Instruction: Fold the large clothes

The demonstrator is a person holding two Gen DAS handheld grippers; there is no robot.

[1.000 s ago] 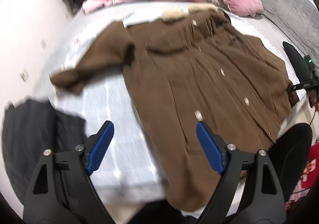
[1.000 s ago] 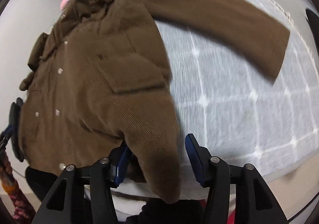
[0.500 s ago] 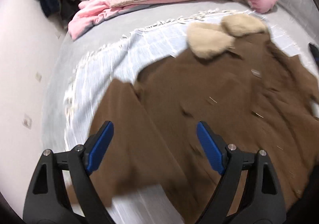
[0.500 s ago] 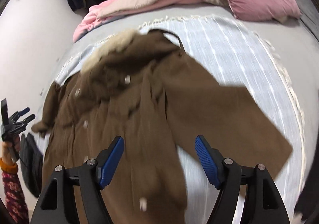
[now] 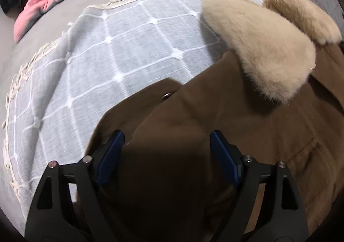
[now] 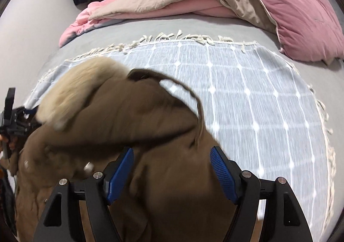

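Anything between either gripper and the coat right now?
Nothing visible. The left gripper and the right gripper each have brown coat fabric directly between wide-apart jaws; the left jaws have just been closing. The fur collar lies further up, and the checked blanket is only underneath.

Matt brown cloth coat (image 5: 247,125), fluffy beige fur collar (image 5: 264,52), woven checked blanket (image 5: 103,61)

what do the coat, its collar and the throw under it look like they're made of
Coat: brown, matte woven cloth, perhaps wool or fine corduroy; it folds thickly without shine. Collar: beige fur, likely faux; dense fluffy pile with a fuzzy edge. Throw: light grey, thin woven fabric, probably cotton; visible weave, white grid lines and a cream tasselled fringe.
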